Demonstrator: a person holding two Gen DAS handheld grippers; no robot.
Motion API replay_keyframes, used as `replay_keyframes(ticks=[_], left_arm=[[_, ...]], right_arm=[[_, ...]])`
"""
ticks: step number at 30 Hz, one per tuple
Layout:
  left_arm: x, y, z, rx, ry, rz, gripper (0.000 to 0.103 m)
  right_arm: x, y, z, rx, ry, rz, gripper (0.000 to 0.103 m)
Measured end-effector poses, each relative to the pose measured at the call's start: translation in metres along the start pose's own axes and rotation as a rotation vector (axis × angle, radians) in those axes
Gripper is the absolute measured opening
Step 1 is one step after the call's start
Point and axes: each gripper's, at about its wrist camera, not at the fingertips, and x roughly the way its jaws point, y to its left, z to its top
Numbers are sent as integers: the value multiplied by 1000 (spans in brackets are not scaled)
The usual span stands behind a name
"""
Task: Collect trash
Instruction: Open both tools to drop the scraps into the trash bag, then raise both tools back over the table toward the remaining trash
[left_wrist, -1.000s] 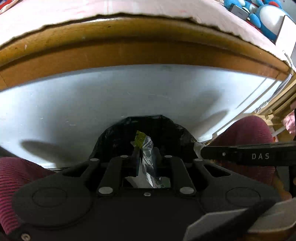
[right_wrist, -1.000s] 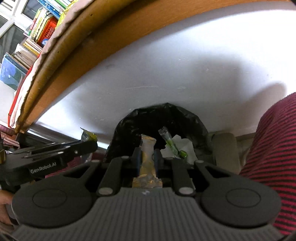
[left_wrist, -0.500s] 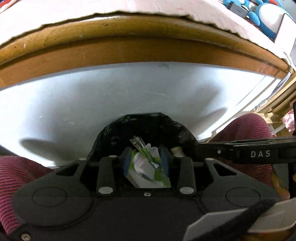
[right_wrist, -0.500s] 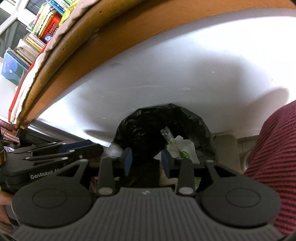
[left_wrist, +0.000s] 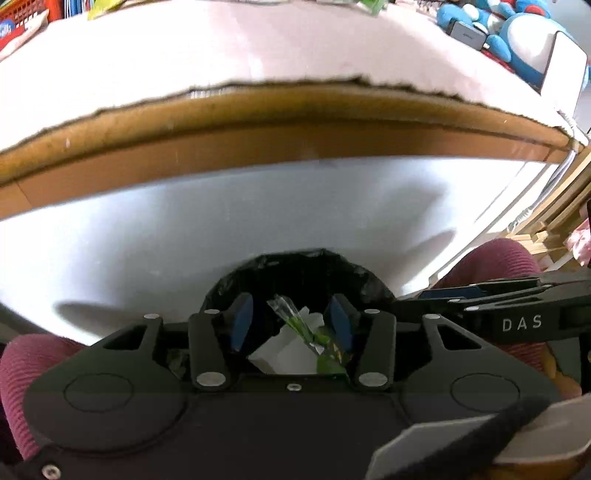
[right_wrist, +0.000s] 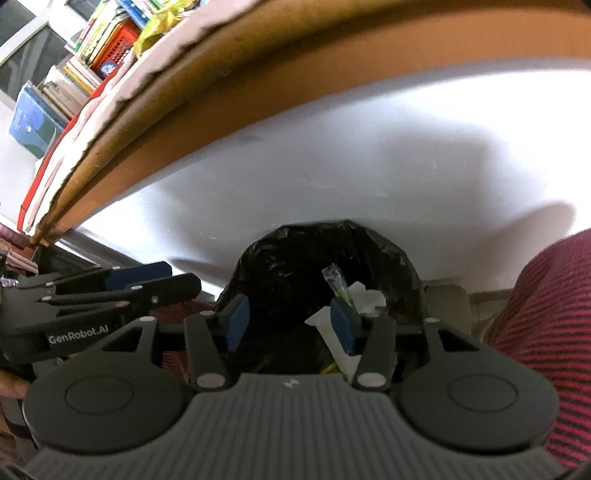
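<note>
**Both grippers spread and empty over the lined bin**

Your left gripper (left_wrist: 291, 321) hangs above the black bin bag (left_wrist: 295, 269), jaws spread wide, nothing between the blue pads (left_wrist: 242, 321). Seen through the gap: a crumpled white tissue (left_wrist: 291, 354) and a clear wrapper with green print (left_wrist: 299, 325), both lying inside the bag, touching neither pad.

Your right gripper (right_wrist: 290, 319) is also wide apart and empty. In its view the same white tissue (right_wrist: 364, 299) and green-printed wrapper (right_wrist: 336, 280) sit in the bin bag (right_wrist: 295, 258), toward the right pad's side; whether the tissue touches that pad cannot be told, since the pad overlaps it.

The two grippers are side by side: the right one shows at the right edge of the left view, marked "DAS"; the left one shows at the left edge of the right view, marked "GenRobot.AI".

Surroundings: bin stands against a white panel (left_wrist: 258, 229) under a brown table edge (left_wrist: 258, 122). Red ribbed knit fabric (right_wrist: 546, 314) flanks the bin. Books (right_wrist: 85, 62) at upper left of the right view; blue plush toys (left_wrist: 517, 33) at upper right of the left view.
</note>
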Motion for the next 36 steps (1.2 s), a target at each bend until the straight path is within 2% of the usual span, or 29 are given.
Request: replay_keyframes(ticks=[3,7,11,16,21,25,28,31,36], left_arm=[[-11,-4,5,19,-22,-13,47],[-38,-9,18,39,-53,-80,48],[-72,-17,39,109,-135,-112,55],[-104,-16,66,155,-252,-113,71],[-114,-6,100,136,-386,-37,82],[-100,5,131,65,-462,24,82],[-78,22,159,-71,-503,48,82],[-50,39,190,-185,-487,61,82],[-2,60,238,-286,-438,87,82]], right_arm=[[-11,9,4,-45,-20,8,67],[-37,22,13,-82,-66,97,70],[-75,36,33,-163,-172,130,76],[-113,42,66,-217,-324,105,80],[-128,47,96,-272,-473,-10,83],[-126,41,124,-261,-549,-57,85],[-114,35,150,-236,-587,-93,89],[-101,31,173,-224,-602,-149,91],[-73,31,206,-268,-568,-216,95]])
